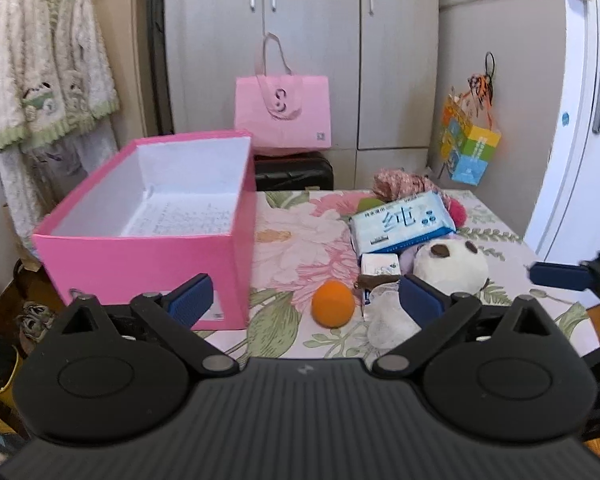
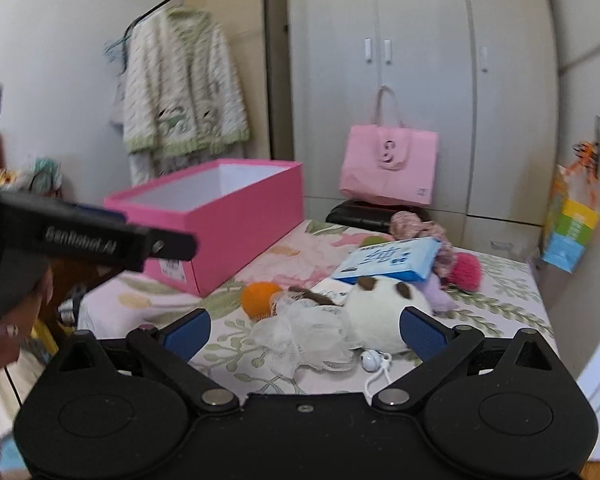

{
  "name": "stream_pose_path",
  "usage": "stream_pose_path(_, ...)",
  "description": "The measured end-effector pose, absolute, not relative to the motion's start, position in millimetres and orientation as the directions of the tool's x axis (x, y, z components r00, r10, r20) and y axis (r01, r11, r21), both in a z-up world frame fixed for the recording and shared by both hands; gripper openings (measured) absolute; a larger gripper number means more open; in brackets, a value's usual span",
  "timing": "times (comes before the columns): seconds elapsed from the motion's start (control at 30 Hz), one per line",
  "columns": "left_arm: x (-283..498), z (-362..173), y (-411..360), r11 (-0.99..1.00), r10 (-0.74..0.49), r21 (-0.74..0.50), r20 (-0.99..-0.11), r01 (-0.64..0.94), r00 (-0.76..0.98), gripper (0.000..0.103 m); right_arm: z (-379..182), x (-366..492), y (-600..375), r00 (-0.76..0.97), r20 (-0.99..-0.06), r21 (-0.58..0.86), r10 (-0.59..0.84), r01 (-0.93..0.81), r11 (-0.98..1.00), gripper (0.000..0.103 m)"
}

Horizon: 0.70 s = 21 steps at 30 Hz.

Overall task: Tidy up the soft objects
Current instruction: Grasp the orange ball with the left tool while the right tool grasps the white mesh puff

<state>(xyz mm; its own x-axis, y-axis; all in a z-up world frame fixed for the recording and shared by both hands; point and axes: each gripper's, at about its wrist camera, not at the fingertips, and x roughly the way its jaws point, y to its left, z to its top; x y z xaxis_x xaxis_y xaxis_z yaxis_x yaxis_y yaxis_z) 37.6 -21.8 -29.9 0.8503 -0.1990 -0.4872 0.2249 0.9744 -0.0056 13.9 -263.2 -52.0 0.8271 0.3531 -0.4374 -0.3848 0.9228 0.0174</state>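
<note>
An open pink box [image 1: 148, 236] stands on the left of the floral table [image 1: 296, 240]; it also shows in the right wrist view [image 2: 224, 224]. An orange ball [image 1: 333, 304], white mesh puff [image 2: 304, 334], white panda plush [image 1: 452, 266], blue tissue pack [image 1: 404, 222], purple plush [image 2: 436, 294] and pink pompom [image 2: 466, 272] lie in a pile on the right. My left gripper [image 1: 306, 300] is open and empty, just before the ball. My right gripper [image 2: 304, 330] is open and empty, with the puff and the panda [image 2: 380, 312] between its fingers.
A pink tote bag [image 1: 284, 116] sits on a black case [image 1: 296, 170] behind the table, before grey wardrobe doors [image 1: 312, 40]. A fuzzy cardigan [image 1: 40, 72] hangs at the left. A colourful bag [image 1: 470, 148] hangs at the right beside a white door [image 1: 588, 140].
</note>
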Motion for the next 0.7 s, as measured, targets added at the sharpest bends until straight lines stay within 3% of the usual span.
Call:
stream_pose_path(0.17,57,-48,-33,0.963,-0.248,-0.035,-0.514,0.269,0.821,0.085,-71,36,-262,0.799,-0.447,0.012,0.402,-0.444,0.896,0.092)
stream_pose_path(0.37,84,-68,-46,0.946,-0.305,-0.086,-0.564,0.312,0.768,0.059,-88,51,-249,0.775,-0.455,-0.044,0.439,-0.512,0.858,0.086)
stream_pose_path(0.47,95,-78,-53,0.95,-0.285,-0.068,-0.583,0.304,0.761,0.054,-93,55,-243,0.777,-0.458,-0.095,0.433,-0.526,0.845,0.086)
stream_pose_path(0.7,107,-91,-46,0.953,-0.294,-0.113,-0.571,0.281,0.766,0.054,-98,71,-241,0.772,-0.479,-0.099,0.419,-0.522,0.847,0.089)
